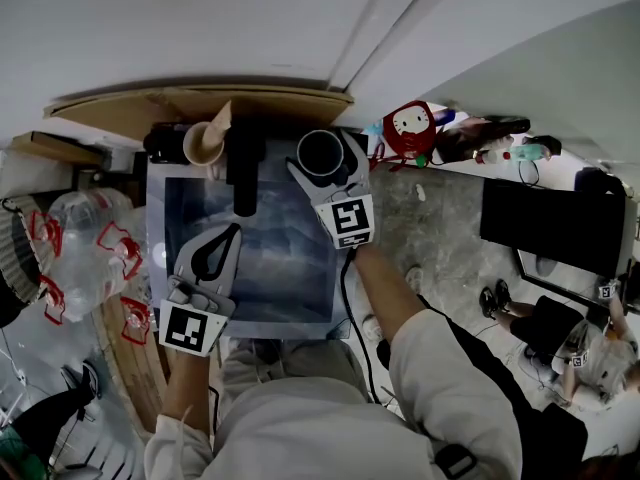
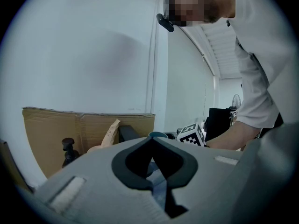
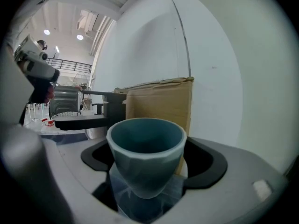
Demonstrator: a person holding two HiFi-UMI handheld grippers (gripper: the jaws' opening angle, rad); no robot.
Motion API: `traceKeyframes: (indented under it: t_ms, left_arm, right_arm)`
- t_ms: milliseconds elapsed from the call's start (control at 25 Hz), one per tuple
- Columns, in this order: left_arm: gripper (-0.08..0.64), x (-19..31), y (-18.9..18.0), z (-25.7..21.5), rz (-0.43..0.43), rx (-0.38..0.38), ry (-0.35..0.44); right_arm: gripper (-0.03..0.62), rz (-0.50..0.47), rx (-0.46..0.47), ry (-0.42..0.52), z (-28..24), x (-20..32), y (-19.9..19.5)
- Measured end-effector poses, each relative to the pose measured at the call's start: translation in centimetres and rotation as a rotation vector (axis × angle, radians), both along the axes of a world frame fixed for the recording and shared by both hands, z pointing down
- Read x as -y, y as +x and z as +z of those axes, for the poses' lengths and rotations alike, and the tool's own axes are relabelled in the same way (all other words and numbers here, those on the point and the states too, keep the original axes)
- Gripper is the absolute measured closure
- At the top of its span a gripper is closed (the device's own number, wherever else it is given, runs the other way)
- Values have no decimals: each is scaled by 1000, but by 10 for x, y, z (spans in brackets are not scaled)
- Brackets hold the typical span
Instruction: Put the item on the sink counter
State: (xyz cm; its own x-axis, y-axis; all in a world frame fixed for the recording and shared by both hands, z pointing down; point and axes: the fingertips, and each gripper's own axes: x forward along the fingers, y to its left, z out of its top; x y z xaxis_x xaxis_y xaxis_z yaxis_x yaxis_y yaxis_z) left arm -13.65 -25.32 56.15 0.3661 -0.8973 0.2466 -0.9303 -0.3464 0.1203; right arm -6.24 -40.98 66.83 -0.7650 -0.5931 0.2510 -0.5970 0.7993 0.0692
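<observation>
A teal cup (image 1: 319, 152) stands upright at the sink's back right corner, beside the black faucet (image 1: 243, 173). My right gripper (image 1: 326, 156) is open around it. In the right gripper view the cup (image 3: 145, 153) sits between the jaws with a dark gap on each side, and neither pad touches it. My left gripper (image 1: 230, 233) hovers over the steel sink basin (image 1: 262, 268), shut and holding nothing. Its tips (image 2: 152, 137) meet in the left gripper view, where the cup's rim (image 2: 158, 135) shows just behind them.
A cardboard sheet (image 1: 200, 103) leans on the wall behind the sink, with a brown paper cup (image 1: 203, 144) in front of it. A red and white toy (image 1: 410, 128) and a black box (image 1: 555, 223) sit on the marble counter (image 1: 430, 218) to the right. Plastic bottles (image 1: 80, 253) lie to the left.
</observation>
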Motion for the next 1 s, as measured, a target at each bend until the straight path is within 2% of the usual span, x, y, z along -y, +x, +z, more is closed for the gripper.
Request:
traceKeyframes:
  t_ms: [400,1000]
  left_arm:
    - [557,-4,0,-2,3,-1,0]
    - [557,-12,1,-28,14,5,47]
  right_arm:
    - [130,7,-1,24,-7,-3,3]
    - [129,24,19,49,-39,-18,13]
